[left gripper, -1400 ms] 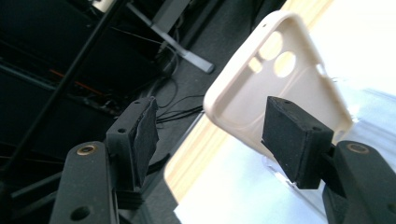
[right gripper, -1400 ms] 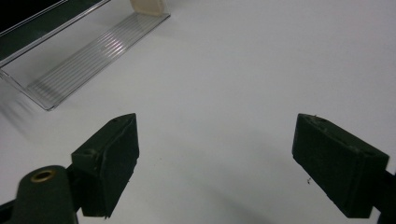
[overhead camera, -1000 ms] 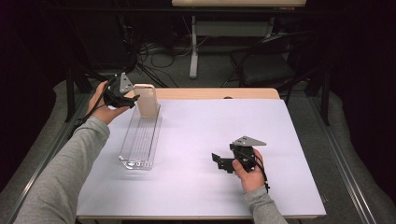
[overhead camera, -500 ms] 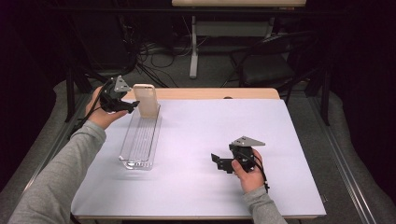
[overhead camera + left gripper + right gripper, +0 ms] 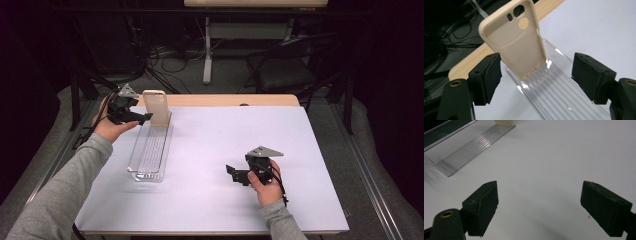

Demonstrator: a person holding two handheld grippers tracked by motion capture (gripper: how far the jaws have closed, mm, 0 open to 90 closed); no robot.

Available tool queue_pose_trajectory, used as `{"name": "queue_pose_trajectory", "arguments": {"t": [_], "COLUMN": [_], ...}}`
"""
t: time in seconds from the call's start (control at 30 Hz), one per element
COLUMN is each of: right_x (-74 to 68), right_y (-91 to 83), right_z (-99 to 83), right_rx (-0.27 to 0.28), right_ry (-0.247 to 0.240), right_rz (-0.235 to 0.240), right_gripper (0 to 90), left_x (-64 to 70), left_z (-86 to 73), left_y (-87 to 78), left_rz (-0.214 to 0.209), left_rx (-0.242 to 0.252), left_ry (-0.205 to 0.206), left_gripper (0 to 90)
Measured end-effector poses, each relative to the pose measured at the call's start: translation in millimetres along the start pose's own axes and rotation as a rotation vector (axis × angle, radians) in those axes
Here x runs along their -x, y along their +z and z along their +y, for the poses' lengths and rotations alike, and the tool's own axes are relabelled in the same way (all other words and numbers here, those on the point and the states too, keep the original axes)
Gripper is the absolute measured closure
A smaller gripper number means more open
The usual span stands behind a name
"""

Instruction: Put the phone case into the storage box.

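A beige phone case (image 5: 155,107) (image 5: 519,47) stands on end, leaning back, at the far end of a clear ribbed tray (image 5: 150,150) (image 5: 559,87). My left gripper (image 5: 142,117) (image 5: 540,73) is open just left of the case. Its jaws stand wide apart on either side of the case's lower end, and the left jaw is very close to the case's edge. My right gripper (image 5: 232,172) (image 5: 539,202) rests open on the white table (image 5: 225,130), pointing left, with nothing between its jaws. The right gripper view shows the tray (image 5: 471,147) and the case's foot (image 5: 504,122) farther off.
A strip of wooden tabletop (image 5: 225,100) runs along the back edge beyond the white sheet. Behind the table are a dark chair (image 5: 290,70), a desk leg (image 5: 207,55) and cables on the floor (image 5: 160,55).
My left hand and gripper have sunk slightly toward me beside the case. The case, the tray and the right gripper have stayed where they were.
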State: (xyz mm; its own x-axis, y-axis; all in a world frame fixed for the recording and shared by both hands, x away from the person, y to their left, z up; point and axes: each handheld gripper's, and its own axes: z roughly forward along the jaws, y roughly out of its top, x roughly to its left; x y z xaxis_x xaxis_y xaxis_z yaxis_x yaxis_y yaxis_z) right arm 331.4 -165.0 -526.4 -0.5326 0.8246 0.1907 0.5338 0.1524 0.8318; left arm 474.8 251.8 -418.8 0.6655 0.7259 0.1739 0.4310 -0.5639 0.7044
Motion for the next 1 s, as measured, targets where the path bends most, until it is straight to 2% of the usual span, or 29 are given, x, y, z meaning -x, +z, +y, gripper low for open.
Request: {"name": "queue_pose_trajectory", "arguments": {"t": [0.13, 0.4, 0.6, 0.8, 0.87, 1.0], "right_x": [-0.4, -0.7, -0.6, -0.9, -0.4, 1.1], "right_y": [0.3, -0.2, -2.4, -4.3, -5.4, -9.0], "right_z": [0.0, 1.4, 4.5, 6.7, 7.7, 10.7], "right_rx": [-0.002, 0.0, 0.006, 0.0, -0.002, 0.004], "right_ry": [0.0, -0.003, -0.011, -0.02, -0.021, -0.028], "right_rz": [-0.001, -0.007, -0.007, 0.002, 0.004, 0.011], "right_gripper": [14.3, 14.0, 7.8, 4.3, 3.8, 2.3], "left_x": [3.7, 14.0, 21.2, 24.8, 25.8, 28.9], "left_z": [-1.5, -5.1, -6.6, -9.4, -9.3, -8.1], "left_y": [-1.2, -4.1, -4.8, -6.5, -6.5, -8.3], "left_rz": [-0.03, -0.087, -0.112, -0.155, -0.158, -0.165], "left_rx": [-0.001, 0.031, 0.046, 0.083, 0.076, 0.091], "left_ry": [-0.03, -0.081, -0.108, -0.168, -0.167, -0.171], "left_gripper": [22.0, 17.2, 16.5, 16.5, 16.4, 16.1]}}
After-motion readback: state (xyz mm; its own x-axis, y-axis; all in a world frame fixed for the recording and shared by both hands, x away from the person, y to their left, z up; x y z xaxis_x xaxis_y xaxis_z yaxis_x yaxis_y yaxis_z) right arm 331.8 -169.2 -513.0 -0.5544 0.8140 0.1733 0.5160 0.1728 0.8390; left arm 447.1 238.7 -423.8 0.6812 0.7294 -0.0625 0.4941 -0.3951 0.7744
